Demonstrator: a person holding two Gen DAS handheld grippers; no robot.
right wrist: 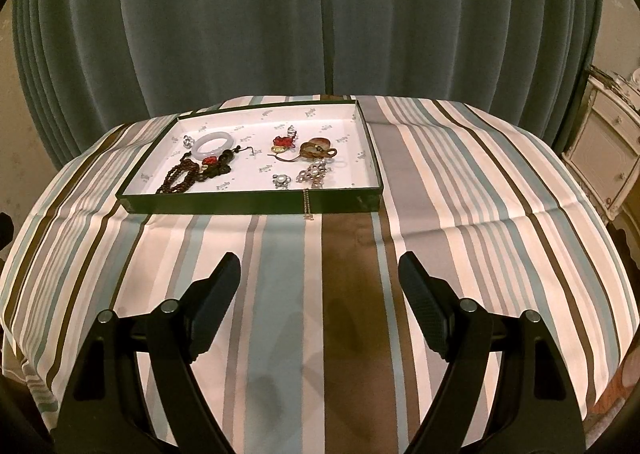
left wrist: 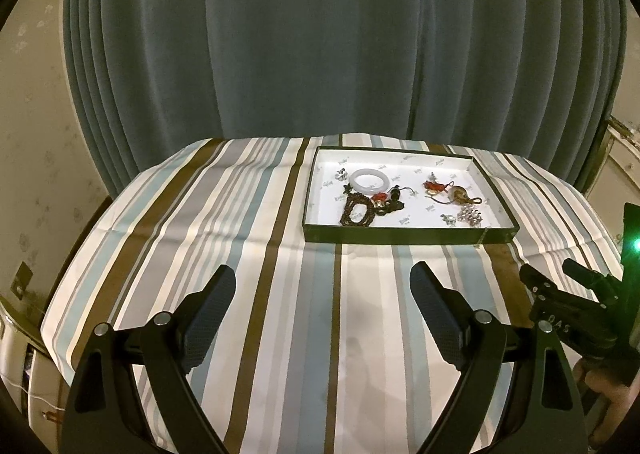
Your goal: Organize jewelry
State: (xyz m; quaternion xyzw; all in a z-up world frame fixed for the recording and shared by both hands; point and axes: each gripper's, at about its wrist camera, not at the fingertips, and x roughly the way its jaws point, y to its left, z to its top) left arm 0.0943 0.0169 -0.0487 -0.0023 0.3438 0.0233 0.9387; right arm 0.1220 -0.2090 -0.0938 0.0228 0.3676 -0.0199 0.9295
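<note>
- Curtain [right wrist: 280,14]: grey-green, pleated, hanging behind the table across the whole back of both views.
- Tablecloth [right wrist: 460,194]: striped in brown, blue, grey and cream, covering the table; lightly creased, otherwise flat.
- Tray [right wrist: 256,208]: shallow, dark-walled, with a white printed lining, lying at the far side of the cloth. All jewelry lies in it, well apart from both tools.
- Left gripper [left wrist: 322,294]: fingers spread wide, nothing between them, poised over bare cloth short of the tray.
- Right gripper [right wrist: 319,280]: fingers likewise wide and empty, over the brown stripe near the tray's front wall.
- Bead string [right wrist: 176,180]: dark beads, front left of the tray. Judged limp and fairly light; best pinched across a doubled run of beads.
- Bangle [right wrist: 212,146]: pale, rigid ring, rear left. Judged smooth, slippery and breakable if dropped; take it across the band, not around the ring.
- Red charms [right wrist: 285,142]: small pieces on cords near the tray's middle; the cords appear tangled with neighbours.
- Sparkly cluster [right wrist: 314,174]: front right, judged light and snag-prone.
- Fine chain [right wrist: 307,204]: draped over the tray's front wall onto the cloth; thin and likely to slip from the pads.
</note>
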